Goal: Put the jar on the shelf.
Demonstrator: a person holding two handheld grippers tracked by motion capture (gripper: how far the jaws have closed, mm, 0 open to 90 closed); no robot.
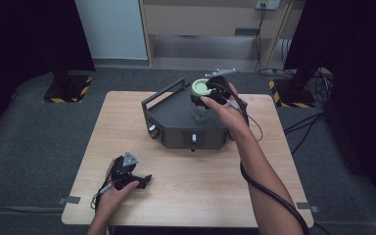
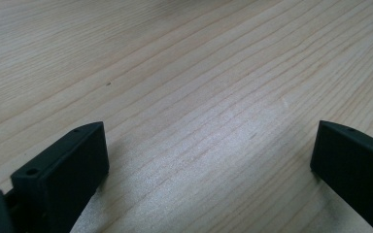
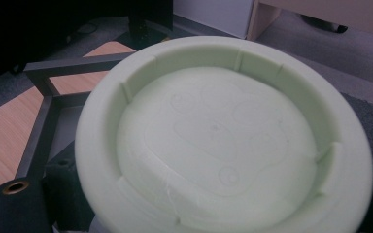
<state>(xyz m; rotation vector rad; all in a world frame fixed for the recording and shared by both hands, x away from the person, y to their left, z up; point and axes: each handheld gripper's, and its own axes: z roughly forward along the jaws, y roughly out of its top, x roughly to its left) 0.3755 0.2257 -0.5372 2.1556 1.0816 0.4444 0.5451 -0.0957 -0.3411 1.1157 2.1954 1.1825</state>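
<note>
Gripping pale green jar lid point(image 3: 223, 141) in right gripper point(image 1: 206, 96) jaws, left gripper point(image 1: 136, 181) jaws wide apart on table point(image 2: 184, 73).

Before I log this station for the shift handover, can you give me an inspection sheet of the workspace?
Surface: light wooden table, bare around the fixture.
Job's things: clear jar with pale green lid standing on the dark fixture.
Clutter: nothing seen.
Grippers: right gripper at the lid, jaw state unclear; left gripper rests low on the table, jaws wide apart, holding nothing.
Cables: one cable trails along the right forearm; more lie on the floor at right.
Surroundings: grey carpet, dark curtains, hazard-striped stand bases.
</note>
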